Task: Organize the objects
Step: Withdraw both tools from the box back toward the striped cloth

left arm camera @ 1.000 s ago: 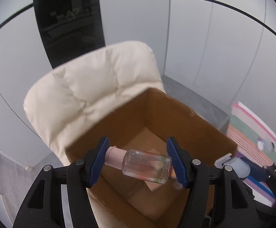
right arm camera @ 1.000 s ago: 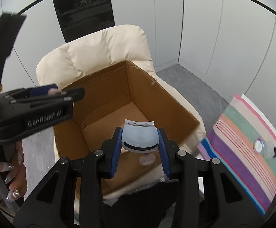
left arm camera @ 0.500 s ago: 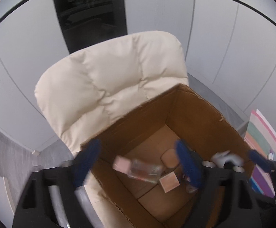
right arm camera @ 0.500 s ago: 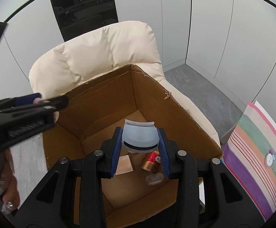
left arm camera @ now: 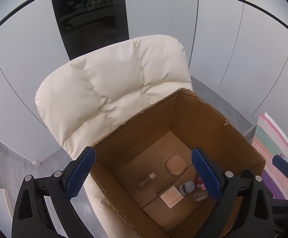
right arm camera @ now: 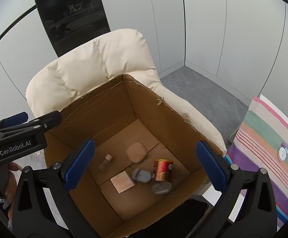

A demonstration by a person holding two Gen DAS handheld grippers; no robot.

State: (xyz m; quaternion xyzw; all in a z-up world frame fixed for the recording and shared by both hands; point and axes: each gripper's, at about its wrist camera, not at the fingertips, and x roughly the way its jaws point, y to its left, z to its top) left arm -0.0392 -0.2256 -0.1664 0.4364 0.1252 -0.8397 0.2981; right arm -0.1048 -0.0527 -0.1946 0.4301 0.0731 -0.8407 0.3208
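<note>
Right wrist: striped cloth [right arm camera: 267, 150] beside box [right arm camera: 112, 103].

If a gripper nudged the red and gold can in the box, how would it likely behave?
The red and gold can lies on its side on the cardboard box floor, so it would probably roll. Its smooth, shiny wall may be slippery to pinch.
</note>
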